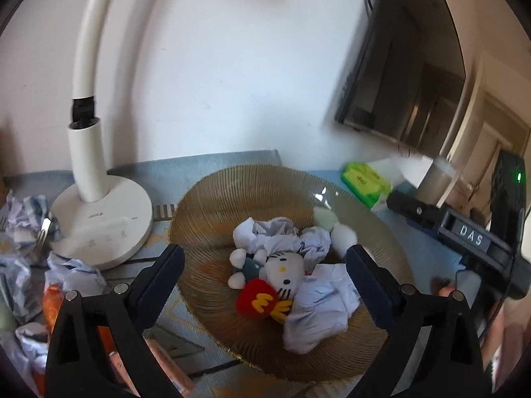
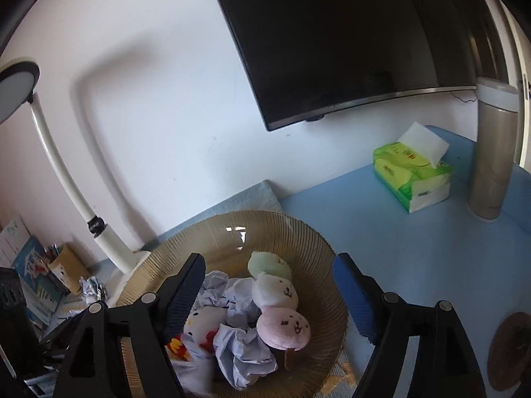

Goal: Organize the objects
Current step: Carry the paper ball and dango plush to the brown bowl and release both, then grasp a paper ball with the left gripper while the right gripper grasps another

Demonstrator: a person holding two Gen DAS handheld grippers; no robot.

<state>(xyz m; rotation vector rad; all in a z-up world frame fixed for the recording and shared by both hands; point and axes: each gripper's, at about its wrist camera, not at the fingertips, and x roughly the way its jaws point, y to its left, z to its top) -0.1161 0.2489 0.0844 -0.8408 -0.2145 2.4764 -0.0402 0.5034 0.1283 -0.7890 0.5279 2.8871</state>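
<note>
A ribbed amber glass bowl (image 1: 212, 199) (image 2: 318, 252) sits on the table. In it lie a Hello Kitty plush (image 1: 282, 270) (image 2: 204, 323) with a red pouch (image 1: 257, 300), crumpled paper balls (image 1: 318, 308) (image 2: 242, 358), and a dango plush of green, white and pink balls (image 2: 275, 295). My left gripper (image 1: 265, 262) is open and empty, above the bowl's near side. My right gripper (image 2: 268, 278) is open and empty, over the bowl; its body shows at the right of the left wrist view (image 1: 464, 238).
A white desk lamp (image 1: 99, 212) (image 2: 66, 165) stands left of the bowl, with crumpled paper (image 1: 30, 219) and clutter beside it. A green tissue pack (image 2: 411, 172) (image 1: 361, 180) and a tall beige bottle (image 2: 491, 152) stand at the back right. A monitor (image 2: 348, 33) hangs on the wall.
</note>
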